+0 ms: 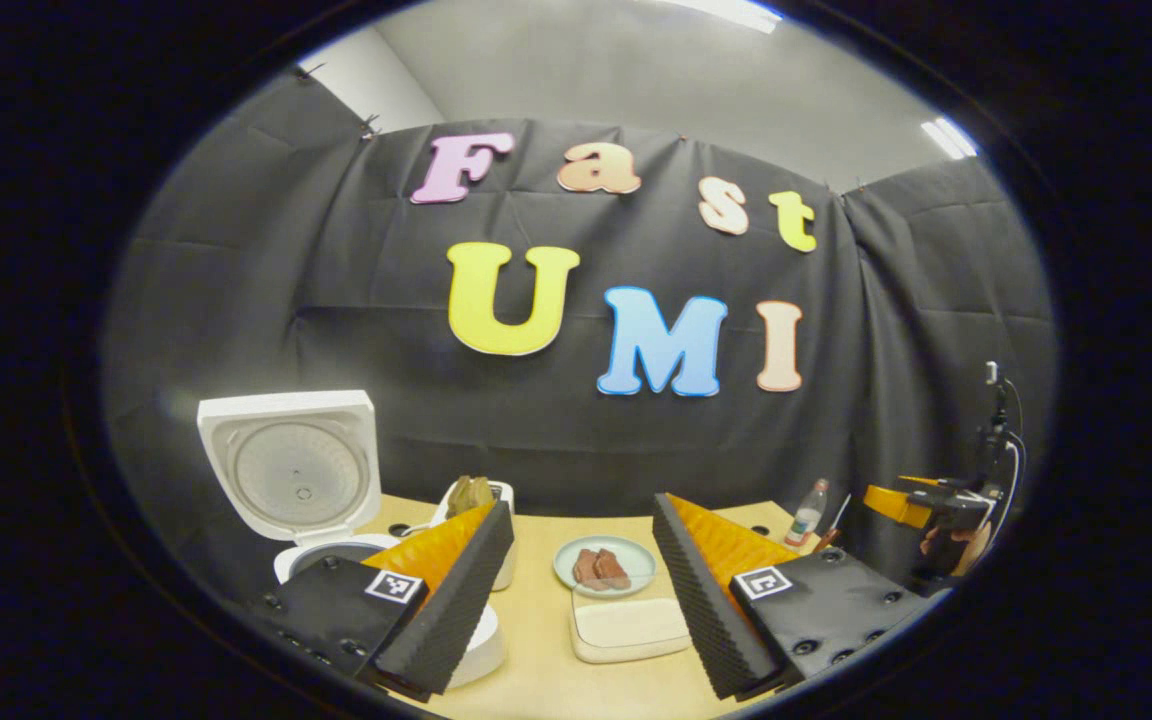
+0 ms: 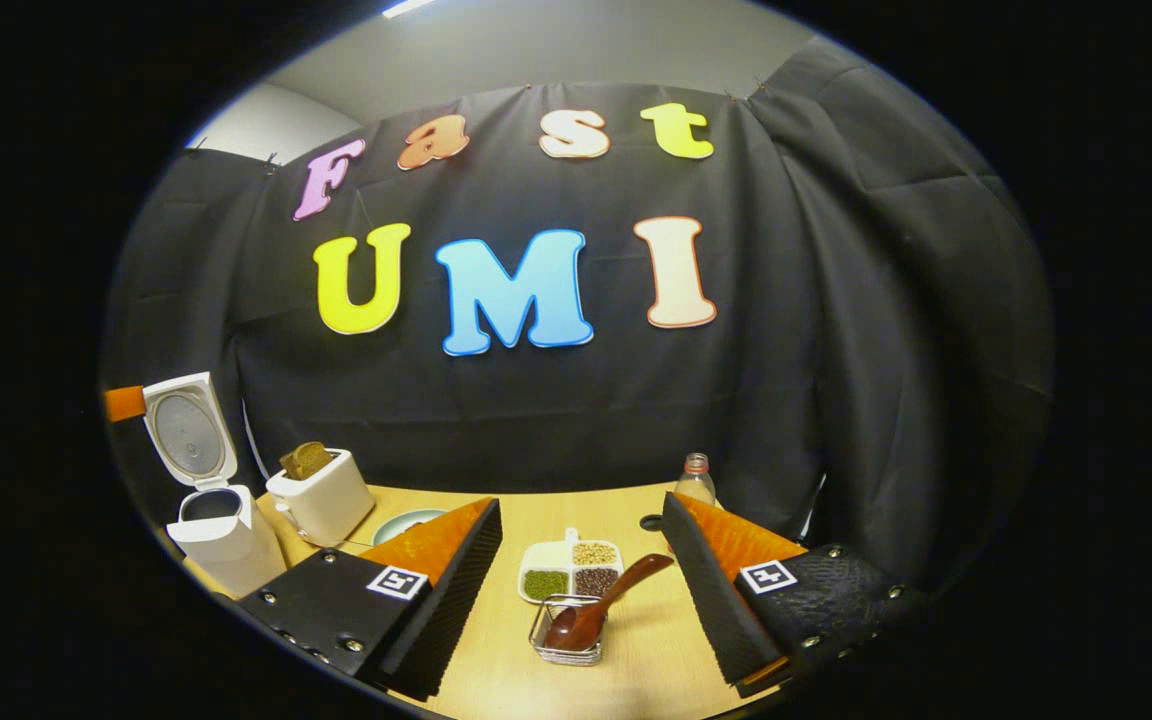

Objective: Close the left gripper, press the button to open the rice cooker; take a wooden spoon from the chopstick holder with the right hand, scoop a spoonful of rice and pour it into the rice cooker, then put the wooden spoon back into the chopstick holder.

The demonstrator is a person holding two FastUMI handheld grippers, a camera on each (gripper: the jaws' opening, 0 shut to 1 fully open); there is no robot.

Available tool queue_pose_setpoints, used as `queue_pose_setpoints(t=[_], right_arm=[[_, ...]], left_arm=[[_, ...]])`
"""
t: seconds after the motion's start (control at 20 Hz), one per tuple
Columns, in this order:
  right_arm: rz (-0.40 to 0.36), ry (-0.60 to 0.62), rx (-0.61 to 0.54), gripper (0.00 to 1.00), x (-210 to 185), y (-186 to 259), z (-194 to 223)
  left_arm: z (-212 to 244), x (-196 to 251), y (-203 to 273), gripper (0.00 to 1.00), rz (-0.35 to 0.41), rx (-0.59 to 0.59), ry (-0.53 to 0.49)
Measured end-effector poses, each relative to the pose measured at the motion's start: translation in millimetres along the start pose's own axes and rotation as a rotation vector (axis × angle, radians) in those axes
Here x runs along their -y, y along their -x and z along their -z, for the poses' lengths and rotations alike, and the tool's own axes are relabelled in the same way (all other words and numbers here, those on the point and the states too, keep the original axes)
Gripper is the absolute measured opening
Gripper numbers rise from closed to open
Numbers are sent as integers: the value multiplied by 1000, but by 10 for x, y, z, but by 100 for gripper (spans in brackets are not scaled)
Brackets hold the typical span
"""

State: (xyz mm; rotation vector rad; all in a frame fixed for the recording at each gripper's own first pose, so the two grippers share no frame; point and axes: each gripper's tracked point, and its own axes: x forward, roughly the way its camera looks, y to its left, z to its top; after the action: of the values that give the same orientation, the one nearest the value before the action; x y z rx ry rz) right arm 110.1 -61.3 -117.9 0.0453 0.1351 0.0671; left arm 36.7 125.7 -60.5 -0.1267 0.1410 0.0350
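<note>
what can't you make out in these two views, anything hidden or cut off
- Rice cooker, left gripper view: lid up, but the left gripper's near finger covers most of the pot, so its contents can't be seen.
- Rice cooker, right gripper view: sits at the picture's edge, inside too small to judge.
- Wooden spoon in the wire holder, right gripper view: bowl end down, so whether any rice is on it is unclear.

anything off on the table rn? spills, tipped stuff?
Nothing stands out. Rice cooker upright, lid open; wooden spoon leans in its wire holder; divided grain dish looks unspilled.
</note>
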Motion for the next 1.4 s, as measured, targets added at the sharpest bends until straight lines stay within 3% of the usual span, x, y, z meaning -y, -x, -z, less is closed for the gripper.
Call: queue_pose_setpoints(t=[0.1,0.3,0.45,0.8,1.2,1.4], right_arm=[[-31,13,16,98,-167,15,-94],[-92,16,4,98,-460,14,-102],[-138,8,10,98,-676,25,-144],[-221,38,-14,98,-1068,-48,-97],[-193,41,-35,98,-1000,-175,-46],[-150,38,-38,98,-864,-205,-44]], left_arm=[[-122,-218,-18,97,-28,23,32],[-429,-774,-33,96,-130,49,-14],[-721,-1091,-52,96,-168,82,-3],[-962,-1996,-290,96,-302,78,34],[-1019,-2967,-993,96,-438,44,-19],[-941,-3459,-1321,96,-530,18,37]])
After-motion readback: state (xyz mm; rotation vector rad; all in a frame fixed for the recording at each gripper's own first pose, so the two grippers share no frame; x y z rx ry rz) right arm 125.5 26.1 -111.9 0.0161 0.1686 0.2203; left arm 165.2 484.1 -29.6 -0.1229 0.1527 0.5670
